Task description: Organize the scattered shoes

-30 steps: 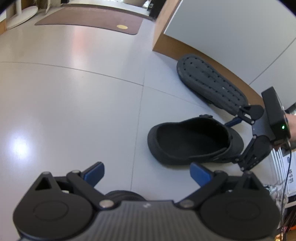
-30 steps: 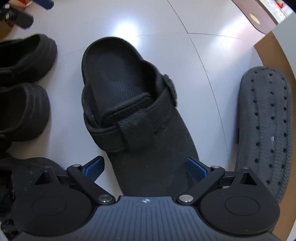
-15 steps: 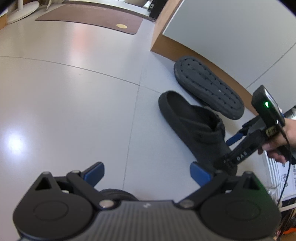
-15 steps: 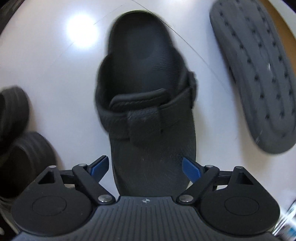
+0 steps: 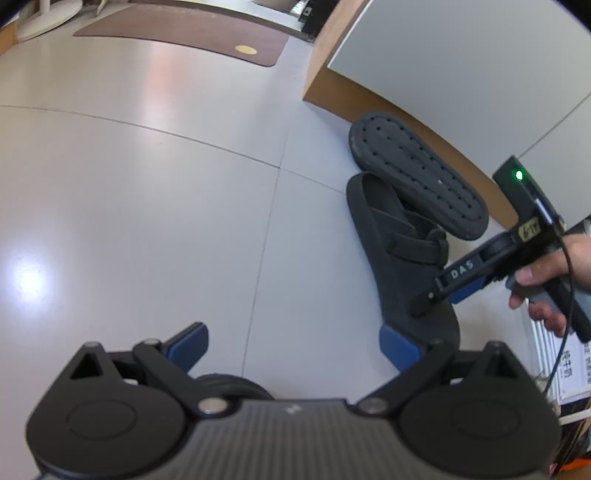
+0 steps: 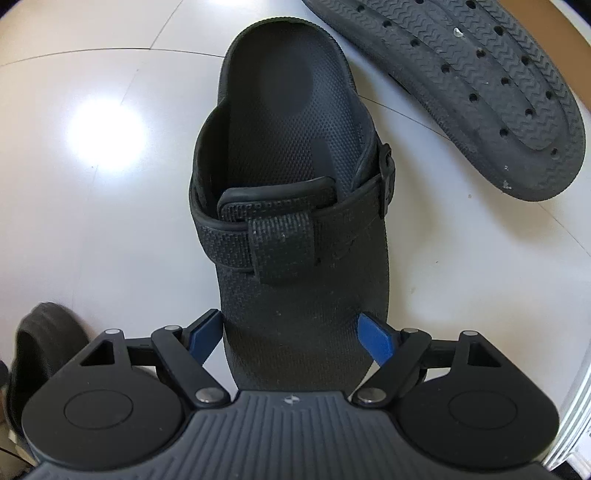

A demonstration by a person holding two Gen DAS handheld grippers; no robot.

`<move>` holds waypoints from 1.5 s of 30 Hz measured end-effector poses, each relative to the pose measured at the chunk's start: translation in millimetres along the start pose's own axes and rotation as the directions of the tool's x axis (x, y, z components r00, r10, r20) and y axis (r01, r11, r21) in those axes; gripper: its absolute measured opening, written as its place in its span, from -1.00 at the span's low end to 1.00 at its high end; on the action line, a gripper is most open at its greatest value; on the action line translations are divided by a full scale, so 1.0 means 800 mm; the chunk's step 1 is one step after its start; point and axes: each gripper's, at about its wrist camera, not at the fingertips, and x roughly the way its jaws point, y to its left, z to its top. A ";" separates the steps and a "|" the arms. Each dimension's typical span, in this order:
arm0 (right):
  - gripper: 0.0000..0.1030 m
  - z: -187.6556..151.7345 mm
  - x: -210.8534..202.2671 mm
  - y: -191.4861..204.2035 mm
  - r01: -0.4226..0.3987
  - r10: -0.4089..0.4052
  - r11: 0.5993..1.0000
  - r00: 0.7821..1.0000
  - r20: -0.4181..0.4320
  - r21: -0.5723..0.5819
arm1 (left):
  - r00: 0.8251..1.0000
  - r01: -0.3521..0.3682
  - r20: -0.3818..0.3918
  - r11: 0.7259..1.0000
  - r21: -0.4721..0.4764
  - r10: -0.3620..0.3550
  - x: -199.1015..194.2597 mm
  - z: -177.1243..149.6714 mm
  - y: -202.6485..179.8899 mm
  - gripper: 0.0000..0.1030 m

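A black clog (image 6: 295,184) with a strap lies upright on the pale tiled floor, heel pointing away. My right gripper (image 6: 288,332) is shut on its toe, one blue pad against each side. Close to its right an identical clog (image 6: 461,74) lies sole up, resting against the cabinet base. In the left wrist view the upright clog (image 5: 399,251) sits beside the overturned clog (image 5: 417,173), and a hand holds the right gripper (image 5: 439,295) at the toe. My left gripper (image 5: 293,345) hangs open over bare floor, left of the clogs.
A white cabinet with a wooden edge (image 5: 332,74) stands behind the clogs. A brown mat (image 5: 184,33) lies far across the floor. Another black shoe (image 6: 40,343) shows at the lower left of the right wrist view. Papers (image 5: 565,365) sit at the right.
The right gripper has swung the upright clog round, from lying crosswise to lying alongside the overturned one, heel pointing away. The left gripper has stayed open and nearly still.
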 end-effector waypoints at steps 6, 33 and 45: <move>0.95 -0.015 -0.012 0.021 0.121 -0.099 0.954 0.991 0.095 -0.276 | 1.000 -0.003 -0.004 1.000 -0.012 0.003 0.002 -0.002 0.004 0.94; 0.94 -0.015 -0.060 0.026 -0.048 0.032 0.983 0.995 0.092 0.177 | 1.000 -0.011 0.018 0.999 -0.045 0.012 0.005 -0.006 0.021 0.94; 0.96 -0.056 -0.132 0.015 -0.159 0.125 0.969 0.976 0.180 0.190 | 0.999 -0.004 0.033 0.999 -0.050 0.005 0.003 -0.010 0.021 0.94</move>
